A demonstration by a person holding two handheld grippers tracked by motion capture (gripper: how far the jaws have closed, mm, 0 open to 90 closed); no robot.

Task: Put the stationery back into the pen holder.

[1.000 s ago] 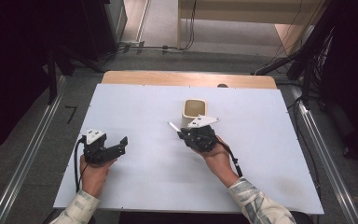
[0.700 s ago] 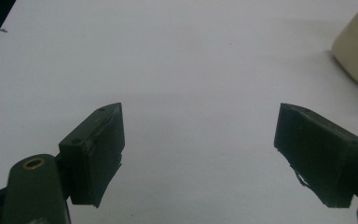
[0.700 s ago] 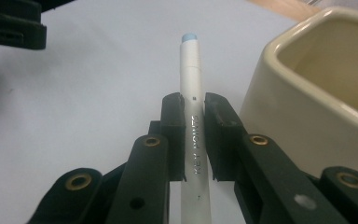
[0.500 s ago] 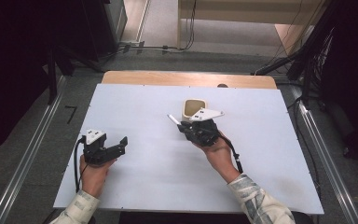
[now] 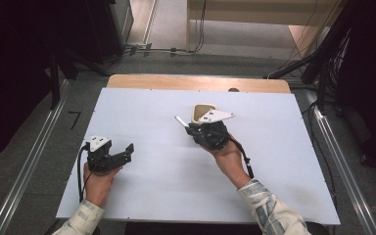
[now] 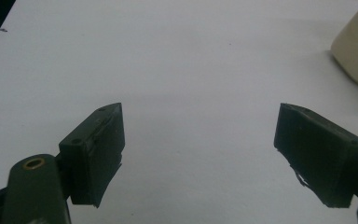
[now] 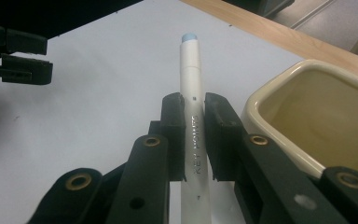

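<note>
My right gripper (image 7: 193, 128) is shut on a white marker pen (image 7: 192, 93) with a pale blue tip, held lengthwise between its jaws. In the high view the right gripper (image 5: 192, 130) sits mid-table with the pen (image 5: 180, 121) poking out to the left, just in front of a cream square cup (image 5: 201, 110). The cup (image 7: 317, 116) is open-topped and empty, close on the right in the right gripper view. My left gripper (image 5: 127, 152) rests low at the left of the white table (image 5: 142, 186), jaws wide apart with nothing between them; its pads (image 6: 98, 149) frame bare table.
A wooden strip (image 5: 196, 82) runs along the table's far edge. The cup's corner (image 6: 356, 51) shows at the upper right of the left gripper view. Metal rails (image 5: 24, 166) flank the table, with dark equipment and cables beyond.
My right gripper has moved forward and slightly right with the pen, closer to the cup. The left gripper has stayed put.
</note>
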